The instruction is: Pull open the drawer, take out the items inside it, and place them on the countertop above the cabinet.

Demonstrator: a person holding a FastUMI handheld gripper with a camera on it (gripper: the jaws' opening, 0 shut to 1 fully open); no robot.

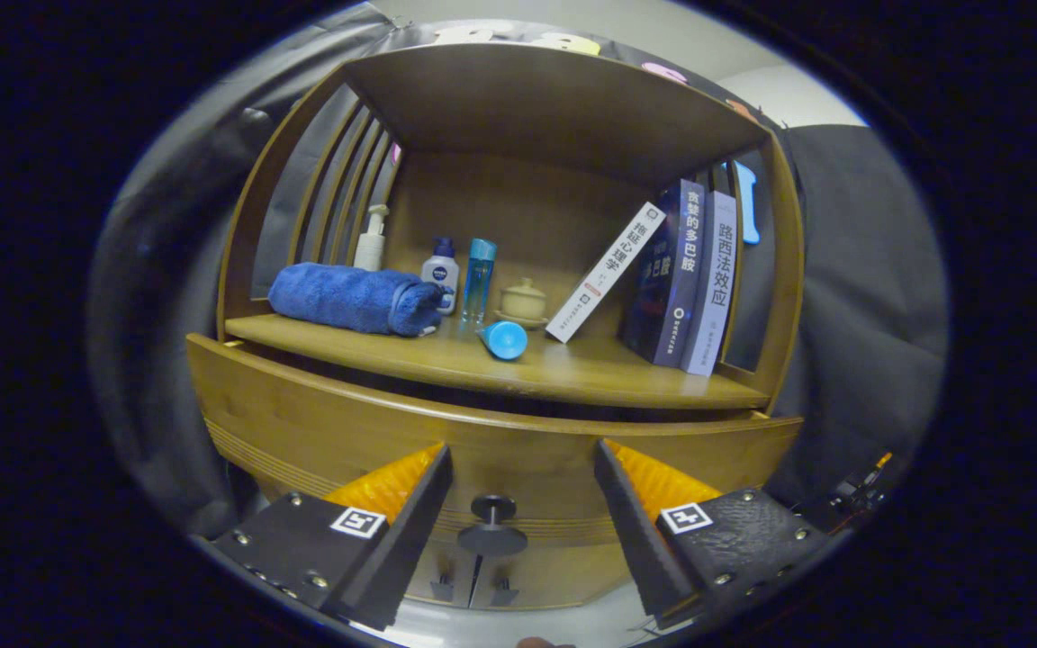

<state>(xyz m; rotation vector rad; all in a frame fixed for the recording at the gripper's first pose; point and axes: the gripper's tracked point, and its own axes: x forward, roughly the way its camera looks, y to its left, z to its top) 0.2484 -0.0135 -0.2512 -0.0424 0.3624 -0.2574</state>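
A wooden cabinet's drawer stands slightly pulled out beneath the countertop, where a rolled blue towel, bottles and books sit. The gripper is wide open and empty, its fingers flanking the round drawer knob without touching. Any grip on the knob should be centred and pulled straight; the drawer's contents are hidden.

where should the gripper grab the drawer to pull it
By the knob on the drawer front, straight from the front. It is a round disc standing proud on a stem, centred between the open fingers, so they can close on it from either side.
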